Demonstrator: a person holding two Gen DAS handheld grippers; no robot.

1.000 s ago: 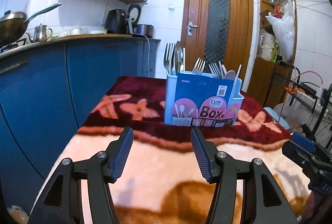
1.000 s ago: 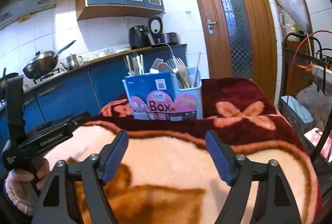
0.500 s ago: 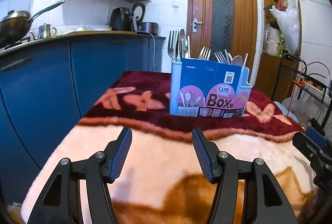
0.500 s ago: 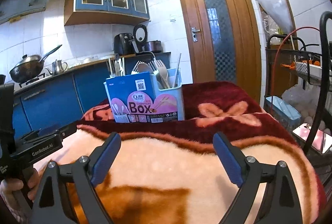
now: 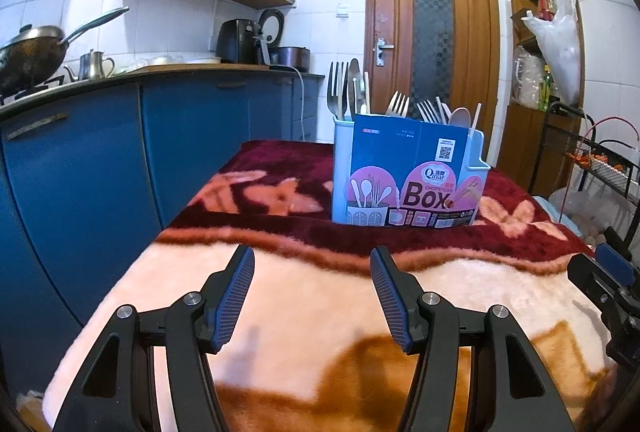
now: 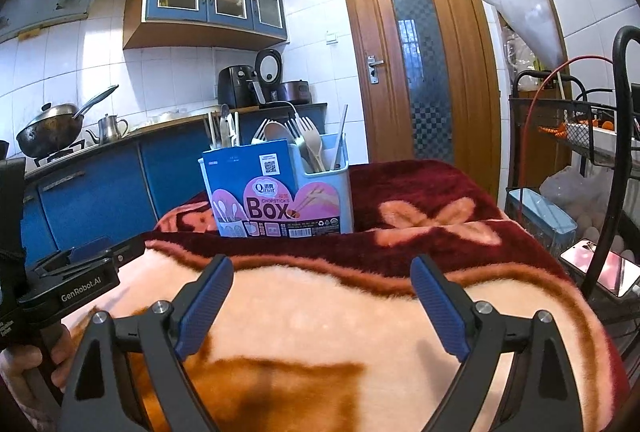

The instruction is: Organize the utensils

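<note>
Both grippers hung over the blanket-covered surface [image 5: 304,296] with nothing held: the left gripper [image 5: 312,274] had its jaws partly open, the right gripper [image 6: 322,278] wide. The utensil holder [image 5: 408,172], full of forks [image 5: 338,88] and spoons, stood ahead of both jaws, well apart. No utensil was in hand; the next move likely called for reaching forward to one handle.

The desk [image 5: 532,296] is draped entirely in a plush blanket [image 5: 320,296], pale peach with orange-brown patches just under the left tool [image 5: 312,262], turning dark maroon with peach flower shapes farther ahead. One thing stands directly on it: a light blue utensil holder [image 5: 408,176], upright on the maroon band, well ahead of the tool and slightly to its right. Its printed card front reads "Box".
</note>
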